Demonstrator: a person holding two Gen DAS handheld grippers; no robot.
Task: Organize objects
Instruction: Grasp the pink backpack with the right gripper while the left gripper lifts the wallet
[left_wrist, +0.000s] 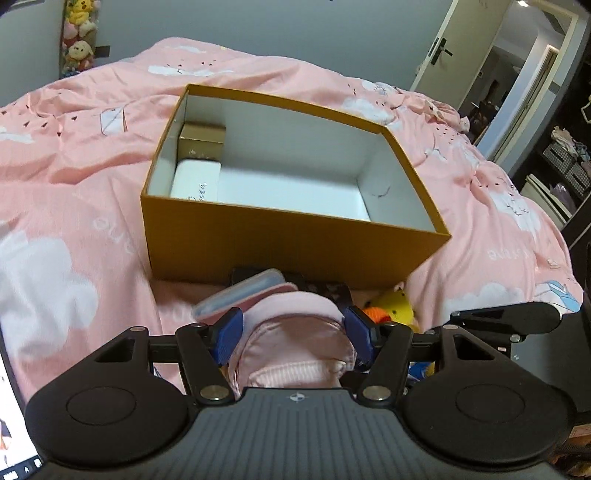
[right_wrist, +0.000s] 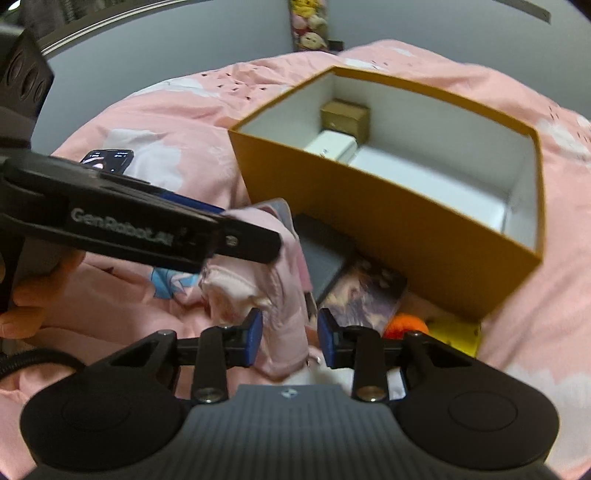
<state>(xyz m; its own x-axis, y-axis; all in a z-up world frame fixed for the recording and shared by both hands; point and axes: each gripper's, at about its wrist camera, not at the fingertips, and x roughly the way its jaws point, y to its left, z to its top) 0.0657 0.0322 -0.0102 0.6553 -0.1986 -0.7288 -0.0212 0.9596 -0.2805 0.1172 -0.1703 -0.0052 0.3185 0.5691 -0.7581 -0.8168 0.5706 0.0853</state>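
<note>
Pink bedding (left_wrist: 74, 155) printed with white clouds covers the bed, and an orange cardboard box (left_wrist: 295, 247) sits open on it, with a grey wall and a hanging column of plush toys (left_wrist: 79, 37) behind. Everything below is placed against that box.

Left of the box in the right wrist view, a phone (right_wrist: 107, 159) lies on the bedding with its screen lit. Inside the box, at its left end, a small gold carton (left_wrist: 201, 137) stands in the far corner and a flat white carton (left_wrist: 194, 181) lies just in front of it, touching or nearly so; the remainder of the white floor is bare.

In front of the box's near wall lies a cluster of things — a dark flat case (right_wrist: 325, 251), a dark patterned packet (right_wrist: 365, 295) beside it, then an orange ball (right_wrist: 404, 325) and a yellow plush toy (left_wrist: 395, 304) toward the right.

A pink pouch (left_wrist: 299, 332) hangs in front of the near wall. The left gripper (left_wrist: 293, 338) has its blue pads pressed against both sides of the pouch's body, pinching it. The right gripper (right_wrist: 290, 338) has a narrow fold of the same pouch (right_wrist: 284, 332) between its blue pads; the left pad touches the fabric, but a slight gap shows at the right one — I cannot tell if it grips.
</note>
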